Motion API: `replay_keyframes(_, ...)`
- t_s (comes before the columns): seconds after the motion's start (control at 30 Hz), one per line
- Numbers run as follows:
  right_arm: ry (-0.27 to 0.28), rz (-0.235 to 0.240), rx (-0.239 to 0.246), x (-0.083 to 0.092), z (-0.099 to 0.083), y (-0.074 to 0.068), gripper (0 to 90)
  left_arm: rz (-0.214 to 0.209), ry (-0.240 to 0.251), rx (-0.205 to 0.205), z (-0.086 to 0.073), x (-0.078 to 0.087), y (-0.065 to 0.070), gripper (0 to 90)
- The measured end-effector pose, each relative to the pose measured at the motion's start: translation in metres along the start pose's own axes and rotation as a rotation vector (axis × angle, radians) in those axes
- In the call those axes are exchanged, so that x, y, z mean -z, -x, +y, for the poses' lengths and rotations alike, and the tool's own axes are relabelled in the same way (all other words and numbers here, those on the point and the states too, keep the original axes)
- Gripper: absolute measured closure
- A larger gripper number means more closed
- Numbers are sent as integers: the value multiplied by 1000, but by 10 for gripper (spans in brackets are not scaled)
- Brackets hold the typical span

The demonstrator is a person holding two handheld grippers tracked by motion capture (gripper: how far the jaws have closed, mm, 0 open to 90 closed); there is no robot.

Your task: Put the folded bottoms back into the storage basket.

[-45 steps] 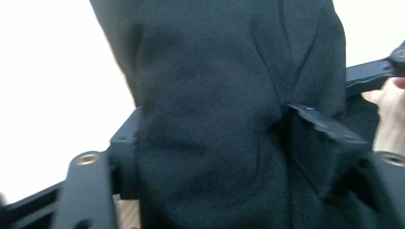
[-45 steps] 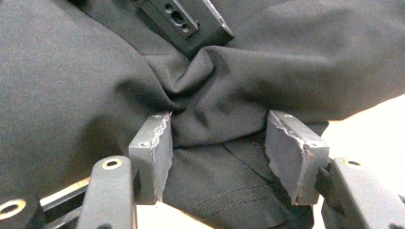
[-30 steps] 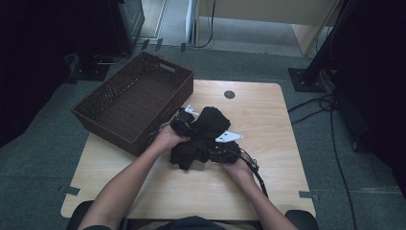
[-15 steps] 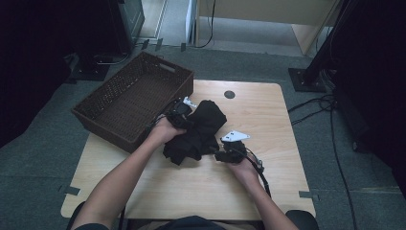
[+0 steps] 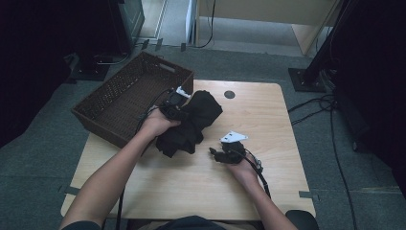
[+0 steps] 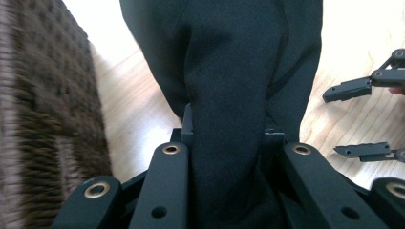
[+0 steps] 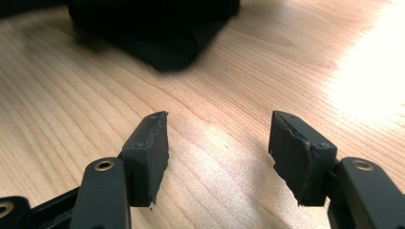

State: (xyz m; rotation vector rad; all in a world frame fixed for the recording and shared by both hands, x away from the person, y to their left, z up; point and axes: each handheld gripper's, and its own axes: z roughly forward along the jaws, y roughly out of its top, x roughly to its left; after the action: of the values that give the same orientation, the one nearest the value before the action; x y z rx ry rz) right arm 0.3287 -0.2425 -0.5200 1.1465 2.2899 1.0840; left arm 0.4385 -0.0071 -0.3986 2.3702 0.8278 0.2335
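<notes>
Two claws here, but we've only got one working: our left claw [image 5: 178, 106] is clamped on the bunched black cloth [image 5: 191, 125], which hangs lifted right beside the wicker basket [image 5: 125, 98]. Our right claw [image 5: 216, 152] sits open and empty on the bench [image 5: 268, 124], so we'd say the left swings the cloth sideways into that basket.
</notes>
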Motion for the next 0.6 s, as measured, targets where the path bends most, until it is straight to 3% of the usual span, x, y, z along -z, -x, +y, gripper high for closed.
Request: replay_keyframes(0.6,-13,7,-8,-3,-1,0,370,32,46,5,22,54,-26,730)
